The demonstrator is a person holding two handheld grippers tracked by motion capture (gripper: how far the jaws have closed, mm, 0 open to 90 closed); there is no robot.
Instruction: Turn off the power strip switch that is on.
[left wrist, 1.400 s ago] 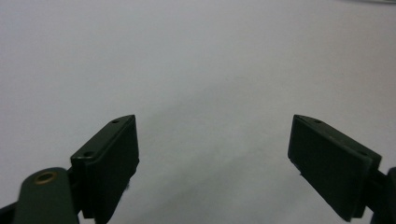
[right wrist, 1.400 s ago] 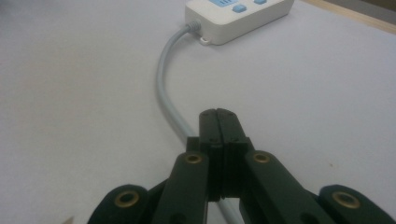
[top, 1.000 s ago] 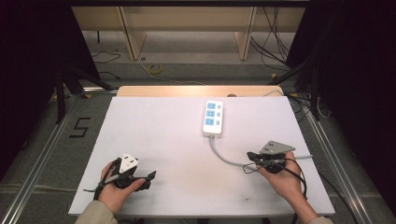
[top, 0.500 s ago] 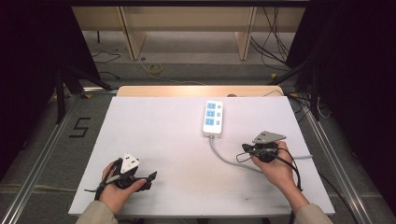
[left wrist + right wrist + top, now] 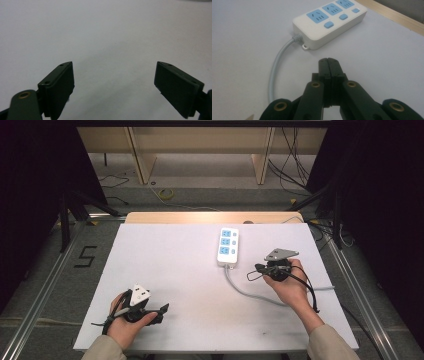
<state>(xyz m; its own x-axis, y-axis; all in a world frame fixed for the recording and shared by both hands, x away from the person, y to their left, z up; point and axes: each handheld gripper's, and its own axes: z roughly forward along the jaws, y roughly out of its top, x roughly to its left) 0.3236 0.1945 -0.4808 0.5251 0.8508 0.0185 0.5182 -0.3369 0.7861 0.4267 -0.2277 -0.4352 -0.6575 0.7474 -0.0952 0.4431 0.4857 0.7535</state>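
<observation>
1. Right gripper (image 5: 329,61) pressed fully shut, black jaws flat against each other, nothing between them; aimed at the near end of the power strip (image 5: 329,21), close but not touching.
2. Left gripper (image 5: 113,82) spread wide, holding nothing, parked low over bare table at the near left; seen from above at (image 5: 159,312), well apart from the strip.
3. Progress, by the look of it: barely begun. Strip untouched, lying flat right of centre toward the far side (image 5: 227,246); no plug in any socket, no switch visibly pressed. Approach about made, contact with the strip yet to come.
4. Strip itself: smooth white plastic, long rounded-corner block, three pale blue socket faces in a row, each paired with a small blue rounded button (image 5: 328,24).
5. Grey cable (image 5: 274,72) out of the near end through a ribbed collar, round, glossy, curving toward the near right.
6. Underneath, matte white table (image 5: 170,270), wooden strip along its far edge.
</observation>
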